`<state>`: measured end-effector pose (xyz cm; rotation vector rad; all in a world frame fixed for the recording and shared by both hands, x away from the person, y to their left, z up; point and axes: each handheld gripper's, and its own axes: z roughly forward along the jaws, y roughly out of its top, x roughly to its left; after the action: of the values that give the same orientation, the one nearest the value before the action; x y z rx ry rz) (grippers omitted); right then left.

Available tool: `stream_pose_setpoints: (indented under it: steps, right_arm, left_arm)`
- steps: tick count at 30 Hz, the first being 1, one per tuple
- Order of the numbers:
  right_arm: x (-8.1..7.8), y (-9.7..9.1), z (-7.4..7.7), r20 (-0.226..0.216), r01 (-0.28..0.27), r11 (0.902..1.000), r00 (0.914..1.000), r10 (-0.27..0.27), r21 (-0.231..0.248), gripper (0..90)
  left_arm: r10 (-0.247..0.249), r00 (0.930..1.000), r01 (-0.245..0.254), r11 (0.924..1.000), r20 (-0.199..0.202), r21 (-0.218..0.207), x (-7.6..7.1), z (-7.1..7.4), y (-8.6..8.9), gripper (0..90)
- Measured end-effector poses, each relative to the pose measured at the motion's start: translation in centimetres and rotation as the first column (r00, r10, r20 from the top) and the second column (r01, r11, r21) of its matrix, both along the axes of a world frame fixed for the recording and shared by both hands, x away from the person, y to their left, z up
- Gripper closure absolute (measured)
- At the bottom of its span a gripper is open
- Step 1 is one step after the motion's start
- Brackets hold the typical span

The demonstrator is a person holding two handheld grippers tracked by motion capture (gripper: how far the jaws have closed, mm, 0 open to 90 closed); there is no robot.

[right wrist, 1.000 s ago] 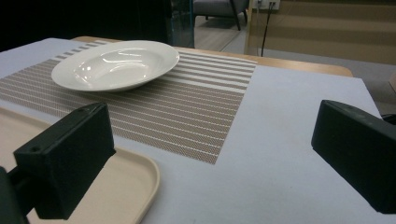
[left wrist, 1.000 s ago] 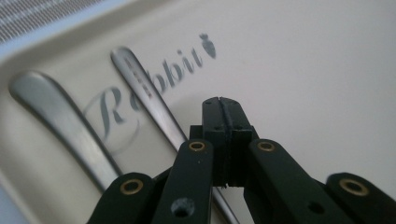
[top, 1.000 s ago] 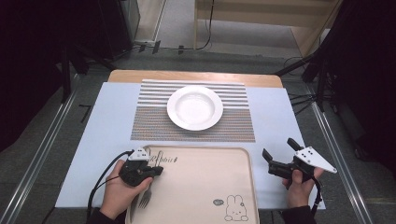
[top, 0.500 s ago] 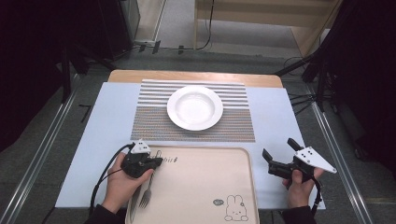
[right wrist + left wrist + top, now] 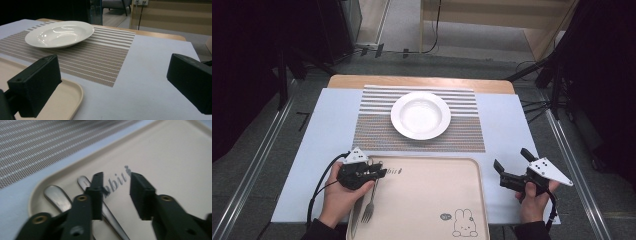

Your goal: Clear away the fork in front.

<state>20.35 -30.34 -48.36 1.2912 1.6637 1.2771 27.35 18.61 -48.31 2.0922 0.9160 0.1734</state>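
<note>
- Our left gripper (image 5: 379,173) hangs over the near left corner of the beige tray (image 5: 432,200), where a fork (image 5: 369,205) and a spoon (image 5: 57,197) lie side by side.
- Its fingers (image 5: 96,195) have just been opening; they stand apart, nothing gripped between them, with the fork's handle passing under one finger.
- Our right gripper (image 5: 501,175) waits over the bench (image 5: 512,125) right of the tray, fingers wide open and empty.
- The white plate (image 5: 420,115) sits on the striped placemat (image 5: 462,135), with no cutlery beside it.
- We judge the work barely begun: both pieces still to be lifted off the tray.
</note>
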Motion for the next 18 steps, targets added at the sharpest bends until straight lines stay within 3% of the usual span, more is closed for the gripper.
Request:
stream_pose_setpoints:
  steps: [2,4,8,10,13,18]
  right_arm:
    - [0.0,0.0,0.0,0.002,0.001,1.0,1.0,-0.001,-0.001,0.0]
    - [0.0,-0.1,-0.1,-0.001,0.004,1.0,1.0,-0.004,-0.002,0.0]
    - [0.0,-0.1,-0.2,-0.001,0.008,1.0,1.0,-0.008,-0.002,0.0]
    - [0.0,-0.2,-0.2,-0.001,0.01,0.9999,0.9999,-0.01,-0.002,0.0]
    - [0.0,-0.2,-0.2,-0.002,0.013,0.9999,0.9999,-0.013,-0.006,0.0]
    - [-0.3,-0.4,-0.2,-0.001,0.02,0.9998,0.9998,-0.02,-0.006,0.0]
  left_arm:
    - [0.02,0.9995,-0.019,0.9991,0.026,-0.037,-0.1,0.5,0.3,49.3]
    - [0.046,0.9972,-0.043,0.998,0.058,-0.047,-0.3,1.0,0.6,36.5]
    - [0.047,0.997,-0.042,0.9956,0.061,-0.084,-0.3,1.5,1.1,12.9]
    - [0.02,0.9985,-0.014,0.9928,0.05,-0.119,-0.3,1.5,1.3,10.7]
    - [-0.011,0.9995,0.016,0.9845,0.03,-0.175,-0.1,1.7,1.7,0.5]
    - [0.011,0.999,-0.003,0.9823,0.042,-0.187,0.0,1.9,1.9,0.0]
